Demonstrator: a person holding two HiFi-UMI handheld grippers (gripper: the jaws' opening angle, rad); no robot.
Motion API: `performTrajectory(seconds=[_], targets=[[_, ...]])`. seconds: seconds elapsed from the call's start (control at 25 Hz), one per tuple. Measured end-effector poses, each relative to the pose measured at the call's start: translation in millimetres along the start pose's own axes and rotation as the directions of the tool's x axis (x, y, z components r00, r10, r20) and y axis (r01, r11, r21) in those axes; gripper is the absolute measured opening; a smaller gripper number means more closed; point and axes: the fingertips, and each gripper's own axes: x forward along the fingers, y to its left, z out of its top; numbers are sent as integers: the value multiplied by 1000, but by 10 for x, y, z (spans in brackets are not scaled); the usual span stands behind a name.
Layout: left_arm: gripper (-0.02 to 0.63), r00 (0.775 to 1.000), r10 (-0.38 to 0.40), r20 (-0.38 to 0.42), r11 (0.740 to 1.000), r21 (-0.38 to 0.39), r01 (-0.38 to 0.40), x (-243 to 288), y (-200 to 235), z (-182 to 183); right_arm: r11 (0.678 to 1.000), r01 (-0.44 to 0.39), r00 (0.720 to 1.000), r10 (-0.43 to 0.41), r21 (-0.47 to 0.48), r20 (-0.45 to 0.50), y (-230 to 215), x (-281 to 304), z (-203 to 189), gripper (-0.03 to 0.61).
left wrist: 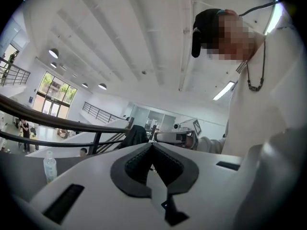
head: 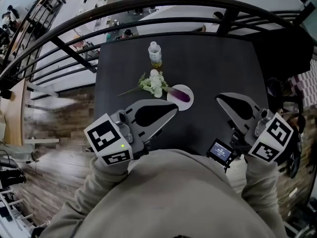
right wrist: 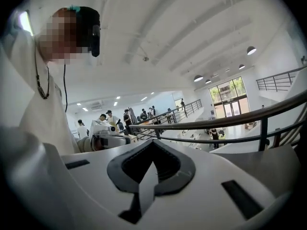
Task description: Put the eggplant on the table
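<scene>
- Seeing eggplant (head: 181, 94), purple, lying on a small white plate (head: 179, 106) near ctr of the dark table (head: 223, 68), well apart from both grippers.
- White flower bunch (head: 154, 82) just beside plate's left edge; clear bottle (head: 155, 53) upright beyond it.
- My left gripper (head: 173, 112): jaws together, nothing btwn them, tip aimed toward plate from near side.
- My right gripper (head: 219, 99): jaws closed too, empty, off to plate's right.
- Black railing (head: 163, 4) curves past table's far edge.
</scene>
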Motion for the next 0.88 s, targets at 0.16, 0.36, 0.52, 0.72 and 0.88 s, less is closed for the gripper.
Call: performTrajectory(seconds=[0.16,0.36,0.52,0.72,0.88], targets=[[6,1000,-18,12,1000,7,18,39,-32,34,1000,5,1000,-5,-24,18,135,-44,111,14],[6,999,-40,4,999,7,40,93,-108,-49,999,19,1000,-19,-37,-16,157,13,6,14],[6,999,-35,-1,999,-1,35,81,-81,-98,999,25,999,-26,-24,-31,138,38,-66,14],[6,1000,-26,-2,1000,-8,26,59,-47,-131,999,23,999,-24,-26,-36,128,65,-87,14],[6,1000,-24,-2,1000,-8,24,40,-33,-134,999,22,999,-23,-25,-39,124,92,-109,14]])
